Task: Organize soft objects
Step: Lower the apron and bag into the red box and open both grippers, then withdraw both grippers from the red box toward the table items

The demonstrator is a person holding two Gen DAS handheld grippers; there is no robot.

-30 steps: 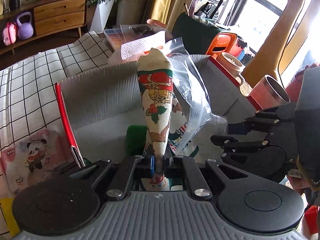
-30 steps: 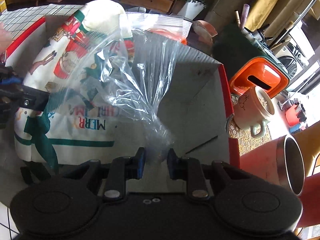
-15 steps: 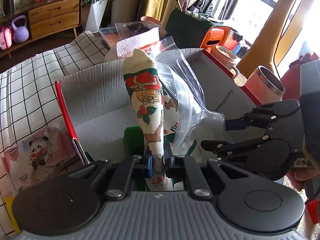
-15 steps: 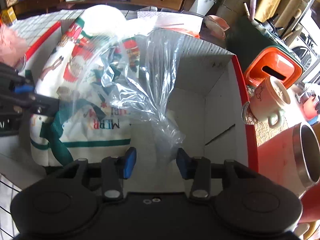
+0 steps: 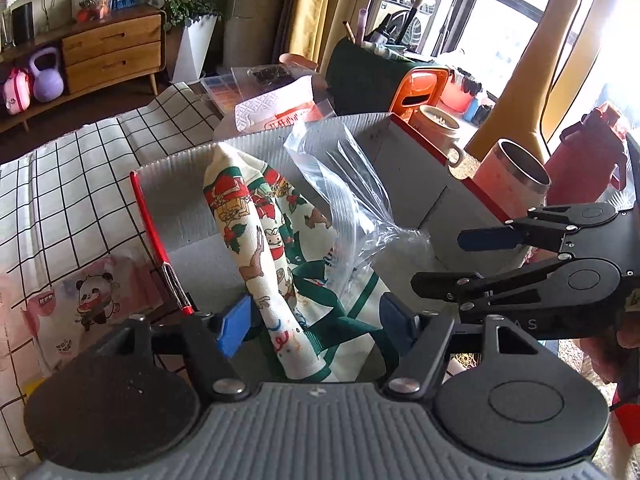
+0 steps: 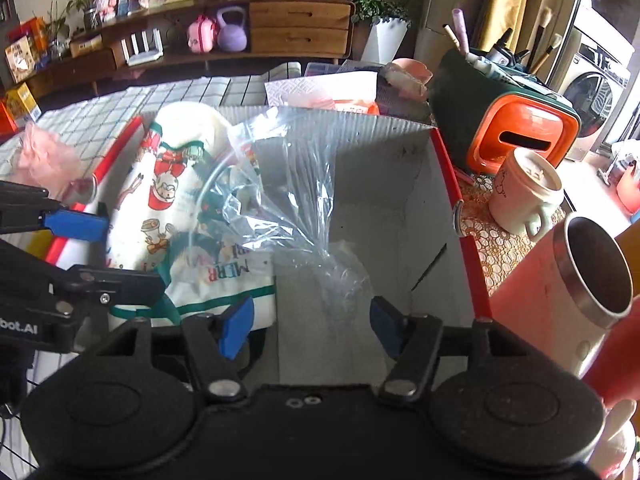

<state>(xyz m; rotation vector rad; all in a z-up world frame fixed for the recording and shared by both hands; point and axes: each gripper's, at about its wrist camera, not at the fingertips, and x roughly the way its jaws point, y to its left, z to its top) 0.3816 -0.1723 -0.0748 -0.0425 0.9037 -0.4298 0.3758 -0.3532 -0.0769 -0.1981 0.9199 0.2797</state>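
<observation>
Holding both sets of jaws wide apart, gripping nothing: left hand-held gripper (image 5: 316,322) straddling the printed cloth, right hand-held gripper (image 6: 310,324) hovering over the box floor

Lying inside the open cardboard box (image 6: 400,208), red-edged and grey within: Christmas-print fabric bag (image 5: 260,240) with green straps, slumping against the left wall, and a crumpled clear plastic bag (image 6: 288,200) resting partly on it

Reading "MERR" upside down on the fabric from the right wrist view only; showing "bot.AI" on the other gripper's body at that view's left edge

Sitting beside the box on the worktop: pink steel-lined tumbler (image 6: 580,280), cream mug (image 6: 528,192), orange-fronted case (image 6: 520,136)

Showing a panda-print pouch (image 5: 92,304) on the checked cloth in the left wrist view alone
</observation>
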